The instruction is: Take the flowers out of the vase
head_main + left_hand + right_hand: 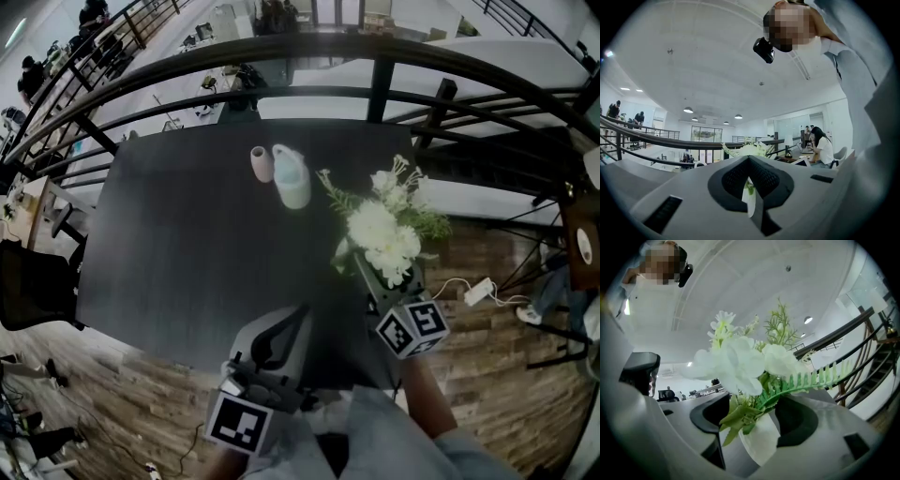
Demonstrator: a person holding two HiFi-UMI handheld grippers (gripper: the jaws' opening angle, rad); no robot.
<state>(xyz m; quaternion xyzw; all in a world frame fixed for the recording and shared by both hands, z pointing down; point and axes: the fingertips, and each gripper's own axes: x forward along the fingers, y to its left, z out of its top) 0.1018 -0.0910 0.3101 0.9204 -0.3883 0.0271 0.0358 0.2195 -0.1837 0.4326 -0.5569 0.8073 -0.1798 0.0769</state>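
Right gripper [754, 425] clamped on bunch of white flowers with green fern sprigs [740, 364], blooms above jaws, white base [764, 446] possibly a wrap, left gripper [750, 183] pressed together, empty.

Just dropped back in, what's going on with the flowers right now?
A person holds a gripper in each hand. The right gripper is shut on the white flowers, clamped at the bunch's white base, and holds them up at the near right corner of the dark table. The pale vase stands upright near the far edge beside a small pink cup, with no flowers in it. The left gripper sits low by the person's body, jaws together, apparently empty.
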